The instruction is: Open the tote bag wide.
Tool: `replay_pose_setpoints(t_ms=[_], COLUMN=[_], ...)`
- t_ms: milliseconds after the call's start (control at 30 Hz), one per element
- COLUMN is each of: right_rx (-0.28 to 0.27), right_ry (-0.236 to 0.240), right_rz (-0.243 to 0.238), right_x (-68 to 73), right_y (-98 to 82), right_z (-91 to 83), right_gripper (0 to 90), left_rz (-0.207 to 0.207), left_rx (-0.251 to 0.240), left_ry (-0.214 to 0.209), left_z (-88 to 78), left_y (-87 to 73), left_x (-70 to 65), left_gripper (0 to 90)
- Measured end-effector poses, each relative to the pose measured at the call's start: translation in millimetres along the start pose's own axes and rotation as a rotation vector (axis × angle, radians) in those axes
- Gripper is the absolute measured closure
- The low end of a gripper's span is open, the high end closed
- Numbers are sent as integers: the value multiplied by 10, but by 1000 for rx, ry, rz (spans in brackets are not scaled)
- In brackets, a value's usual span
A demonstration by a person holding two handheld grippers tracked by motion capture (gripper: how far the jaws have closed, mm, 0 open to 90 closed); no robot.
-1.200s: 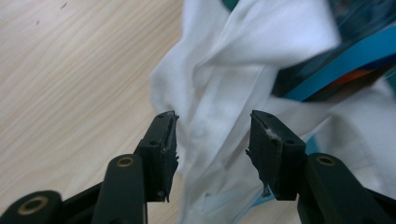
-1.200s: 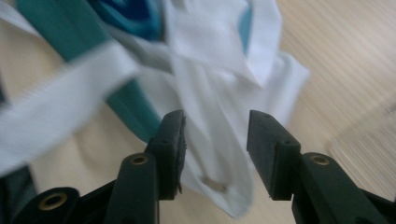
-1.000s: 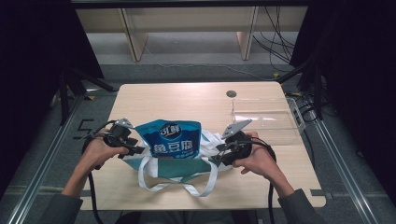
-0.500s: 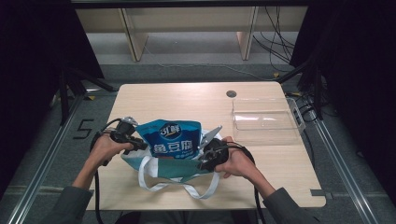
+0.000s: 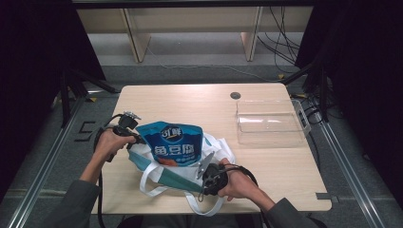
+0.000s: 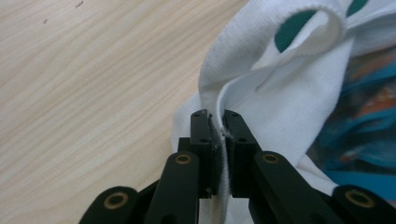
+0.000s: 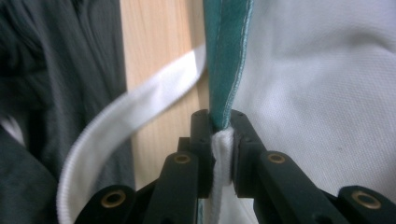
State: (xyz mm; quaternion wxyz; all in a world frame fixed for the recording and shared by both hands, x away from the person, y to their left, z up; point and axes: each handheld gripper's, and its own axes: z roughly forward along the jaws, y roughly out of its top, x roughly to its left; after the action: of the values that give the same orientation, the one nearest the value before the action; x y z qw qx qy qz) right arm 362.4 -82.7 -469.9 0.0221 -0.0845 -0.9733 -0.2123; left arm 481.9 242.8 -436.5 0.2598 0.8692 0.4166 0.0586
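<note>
So both claws are pinching the bag rim

Left gripper (image 6: 218, 135) has just closed on the white woven edge of the tote bag (image 5: 161, 175); right gripper (image 7: 219, 140) has just clamped its teal-trimmed rim. Forearms angle inward from the frame's bottom. Glossy blue pouch (image 5: 173, 147) stands upright in the bag, lower centre of the wooden table (image 5: 190, 102).

tote bag (image 5: 178, 178): white, teal panels | pouch (image 5: 173, 148): blue, white lettering | table (image 5: 190, 102): pale wood grain

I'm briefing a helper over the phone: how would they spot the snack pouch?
On the wooden table, look near its front left, left of the clear plastic tray. The pouch sits in a white-and-teal tote bag; it alone is glossy blue with white lettering.
</note>
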Motion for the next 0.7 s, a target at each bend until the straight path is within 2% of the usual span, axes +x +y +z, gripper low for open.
replay_pose_setpoints(t_ms=[33,67,100,133,200,267,300,367,400,467,533,600,667,700], right_rx=[14,24,40,45,48,48,46,40,39,1,-52,-112,-159,-182], right_ry=[-8,-13,-17,-16,-30,-30,-14,-16,-22,-14,-13,-22,-31,-41], right_rz=[-24,-40,-25,-49,-24,-23,-41,-26,-1,40,79,94,99,116], right_x=[0,-2,14,-1,21,18,5,3,8,0,-8,-33,-49,-43], right_y=[13,19,26,25,27,20,13,4,2,-10,-17,-23,-24,-23], right_z=[30,54,82,108,150,147,133,126,116,75,-11,-149,-277,-338], right_gripper=[826,826,827,827,826,826,826,821,811,749,700,660,636,623], left_rz=[3,-14,-24,-48,-72,-75,-65,-44,-34,-43,-33,-28,-21,-13], left_rx=[15,23,30,37,49,50,49,39,25,-17,-71,-135,-167,-169], left_ry=[10,10,11,11,7,11,17,29,35,31,5,7,-12,-8], left_z=[38,92,138,231,356,384,374,308,259,164,32,-95,-214,-266], left_y=[12,11,5,-16,-46,-46,-42,-47,-57,-84,-130,-167,-198,-211], left_x=[15,28,40,56,81,71,59,28,17,-3,-40,-98,-163,-192], left_gripper=[836,837,839,844,852,852,850,826,800,692,649,606,565,553])
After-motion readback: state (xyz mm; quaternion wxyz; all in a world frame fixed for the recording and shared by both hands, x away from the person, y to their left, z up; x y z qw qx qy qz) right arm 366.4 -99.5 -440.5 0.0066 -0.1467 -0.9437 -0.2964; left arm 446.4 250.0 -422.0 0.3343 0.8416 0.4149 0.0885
